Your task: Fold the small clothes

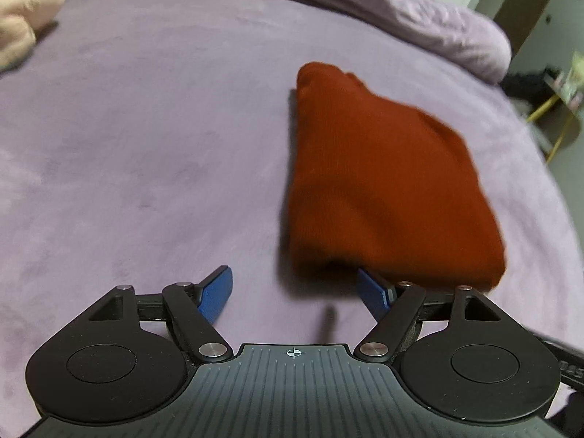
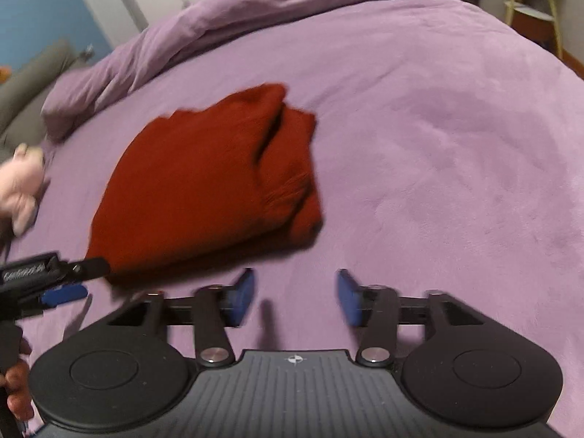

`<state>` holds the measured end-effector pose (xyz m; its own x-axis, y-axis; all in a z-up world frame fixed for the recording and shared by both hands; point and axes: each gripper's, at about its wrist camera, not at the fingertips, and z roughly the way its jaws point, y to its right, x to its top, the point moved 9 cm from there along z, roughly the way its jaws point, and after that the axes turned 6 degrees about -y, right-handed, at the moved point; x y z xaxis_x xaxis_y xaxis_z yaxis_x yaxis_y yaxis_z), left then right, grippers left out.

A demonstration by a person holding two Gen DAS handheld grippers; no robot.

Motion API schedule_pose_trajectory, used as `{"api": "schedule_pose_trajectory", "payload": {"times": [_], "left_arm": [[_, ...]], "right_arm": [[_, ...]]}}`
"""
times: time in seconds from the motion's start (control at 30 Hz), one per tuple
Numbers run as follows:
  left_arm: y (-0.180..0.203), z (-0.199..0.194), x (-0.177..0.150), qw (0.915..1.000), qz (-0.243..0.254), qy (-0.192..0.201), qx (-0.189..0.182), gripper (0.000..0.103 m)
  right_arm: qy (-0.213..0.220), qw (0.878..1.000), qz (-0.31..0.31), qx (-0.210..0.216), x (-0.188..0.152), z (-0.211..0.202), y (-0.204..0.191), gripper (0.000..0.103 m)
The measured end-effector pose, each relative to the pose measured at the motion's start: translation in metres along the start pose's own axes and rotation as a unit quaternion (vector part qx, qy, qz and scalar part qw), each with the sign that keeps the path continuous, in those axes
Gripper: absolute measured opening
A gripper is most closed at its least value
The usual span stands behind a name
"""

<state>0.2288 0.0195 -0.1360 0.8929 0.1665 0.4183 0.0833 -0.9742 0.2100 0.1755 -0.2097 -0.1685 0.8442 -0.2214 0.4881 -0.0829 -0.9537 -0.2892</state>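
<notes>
Left wrist view: the left hand-held gripper [image 1: 294, 292] is spread over the bed [image 1: 146, 146], nothing between its blue pads; the folded red garment [image 1: 383, 182], a soft knit rectangle, lies just ahead, toward the right pad. A pink plush toy [image 1: 22, 18] sits far left, a bunched duvet [image 1: 401, 11] behind.

Right wrist view: the right hand-held gripper [image 2: 295, 297] is spread, empty; the garment lies ahead-left, apart, its near left corner beside the left gripper.

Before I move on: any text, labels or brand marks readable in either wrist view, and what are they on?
"AS": only these letters show, cut off at the frame edge, white print on the right gripper's body in the left wrist view.
White lettering on the left gripper's body in the right wrist view: too blurred to read.
Red folded garment, purple bedcover: no text visible.
</notes>
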Motion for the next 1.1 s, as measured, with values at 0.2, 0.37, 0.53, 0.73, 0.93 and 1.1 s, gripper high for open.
{"api": "schedule_pose_trajectory", "payload": {"times": [0.2, 0.37, 0.53, 0.73, 0.93, 1.1], "left_arm": [[0.003, -0.027, -0.001, 0.9977, 0.025, -0.004, 0.062, 0.093], [0.006, -0.040, 0.009, 0.9974, 0.013, -0.014, 0.069, 0.098], [0.010, -0.053, 0.013, 0.9973, 0.030, -0.005, 0.067, 0.100], [0.015, -0.064, 0.013, 0.9982, 0.036, -0.013, 0.047, 0.100], [0.021, -0.059, 0.006, 0.9952, 0.060, -0.044, 0.063, 0.100], [0.021, -0.057, 0.004, 0.9947, 0.061, -0.049, 0.067, 0.100]], "right_arm": [[-0.053, 0.996, -0.038, -0.057, -0.018, -0.014, -0.016, 0.083], [-0.070, 0.992, -0.067, -0.082, -0.009, -0.023, -0.044, 0.094], [-0.047, 0.991, -0.088, -0.090, 0.008, -0.036, -0.063, 0.097], [-0.045, 0.990, -0.075, -0.110, 0.016, -0.042, -0.065, 0.097], [-0.047, 0.987, -0.079, -0.129, 0.015, -0.044, -0.064, 0.097], [-0.047, 0.987, -0.081, -0.132, 0.016, -0.045, -0.064, 0.097]]}}
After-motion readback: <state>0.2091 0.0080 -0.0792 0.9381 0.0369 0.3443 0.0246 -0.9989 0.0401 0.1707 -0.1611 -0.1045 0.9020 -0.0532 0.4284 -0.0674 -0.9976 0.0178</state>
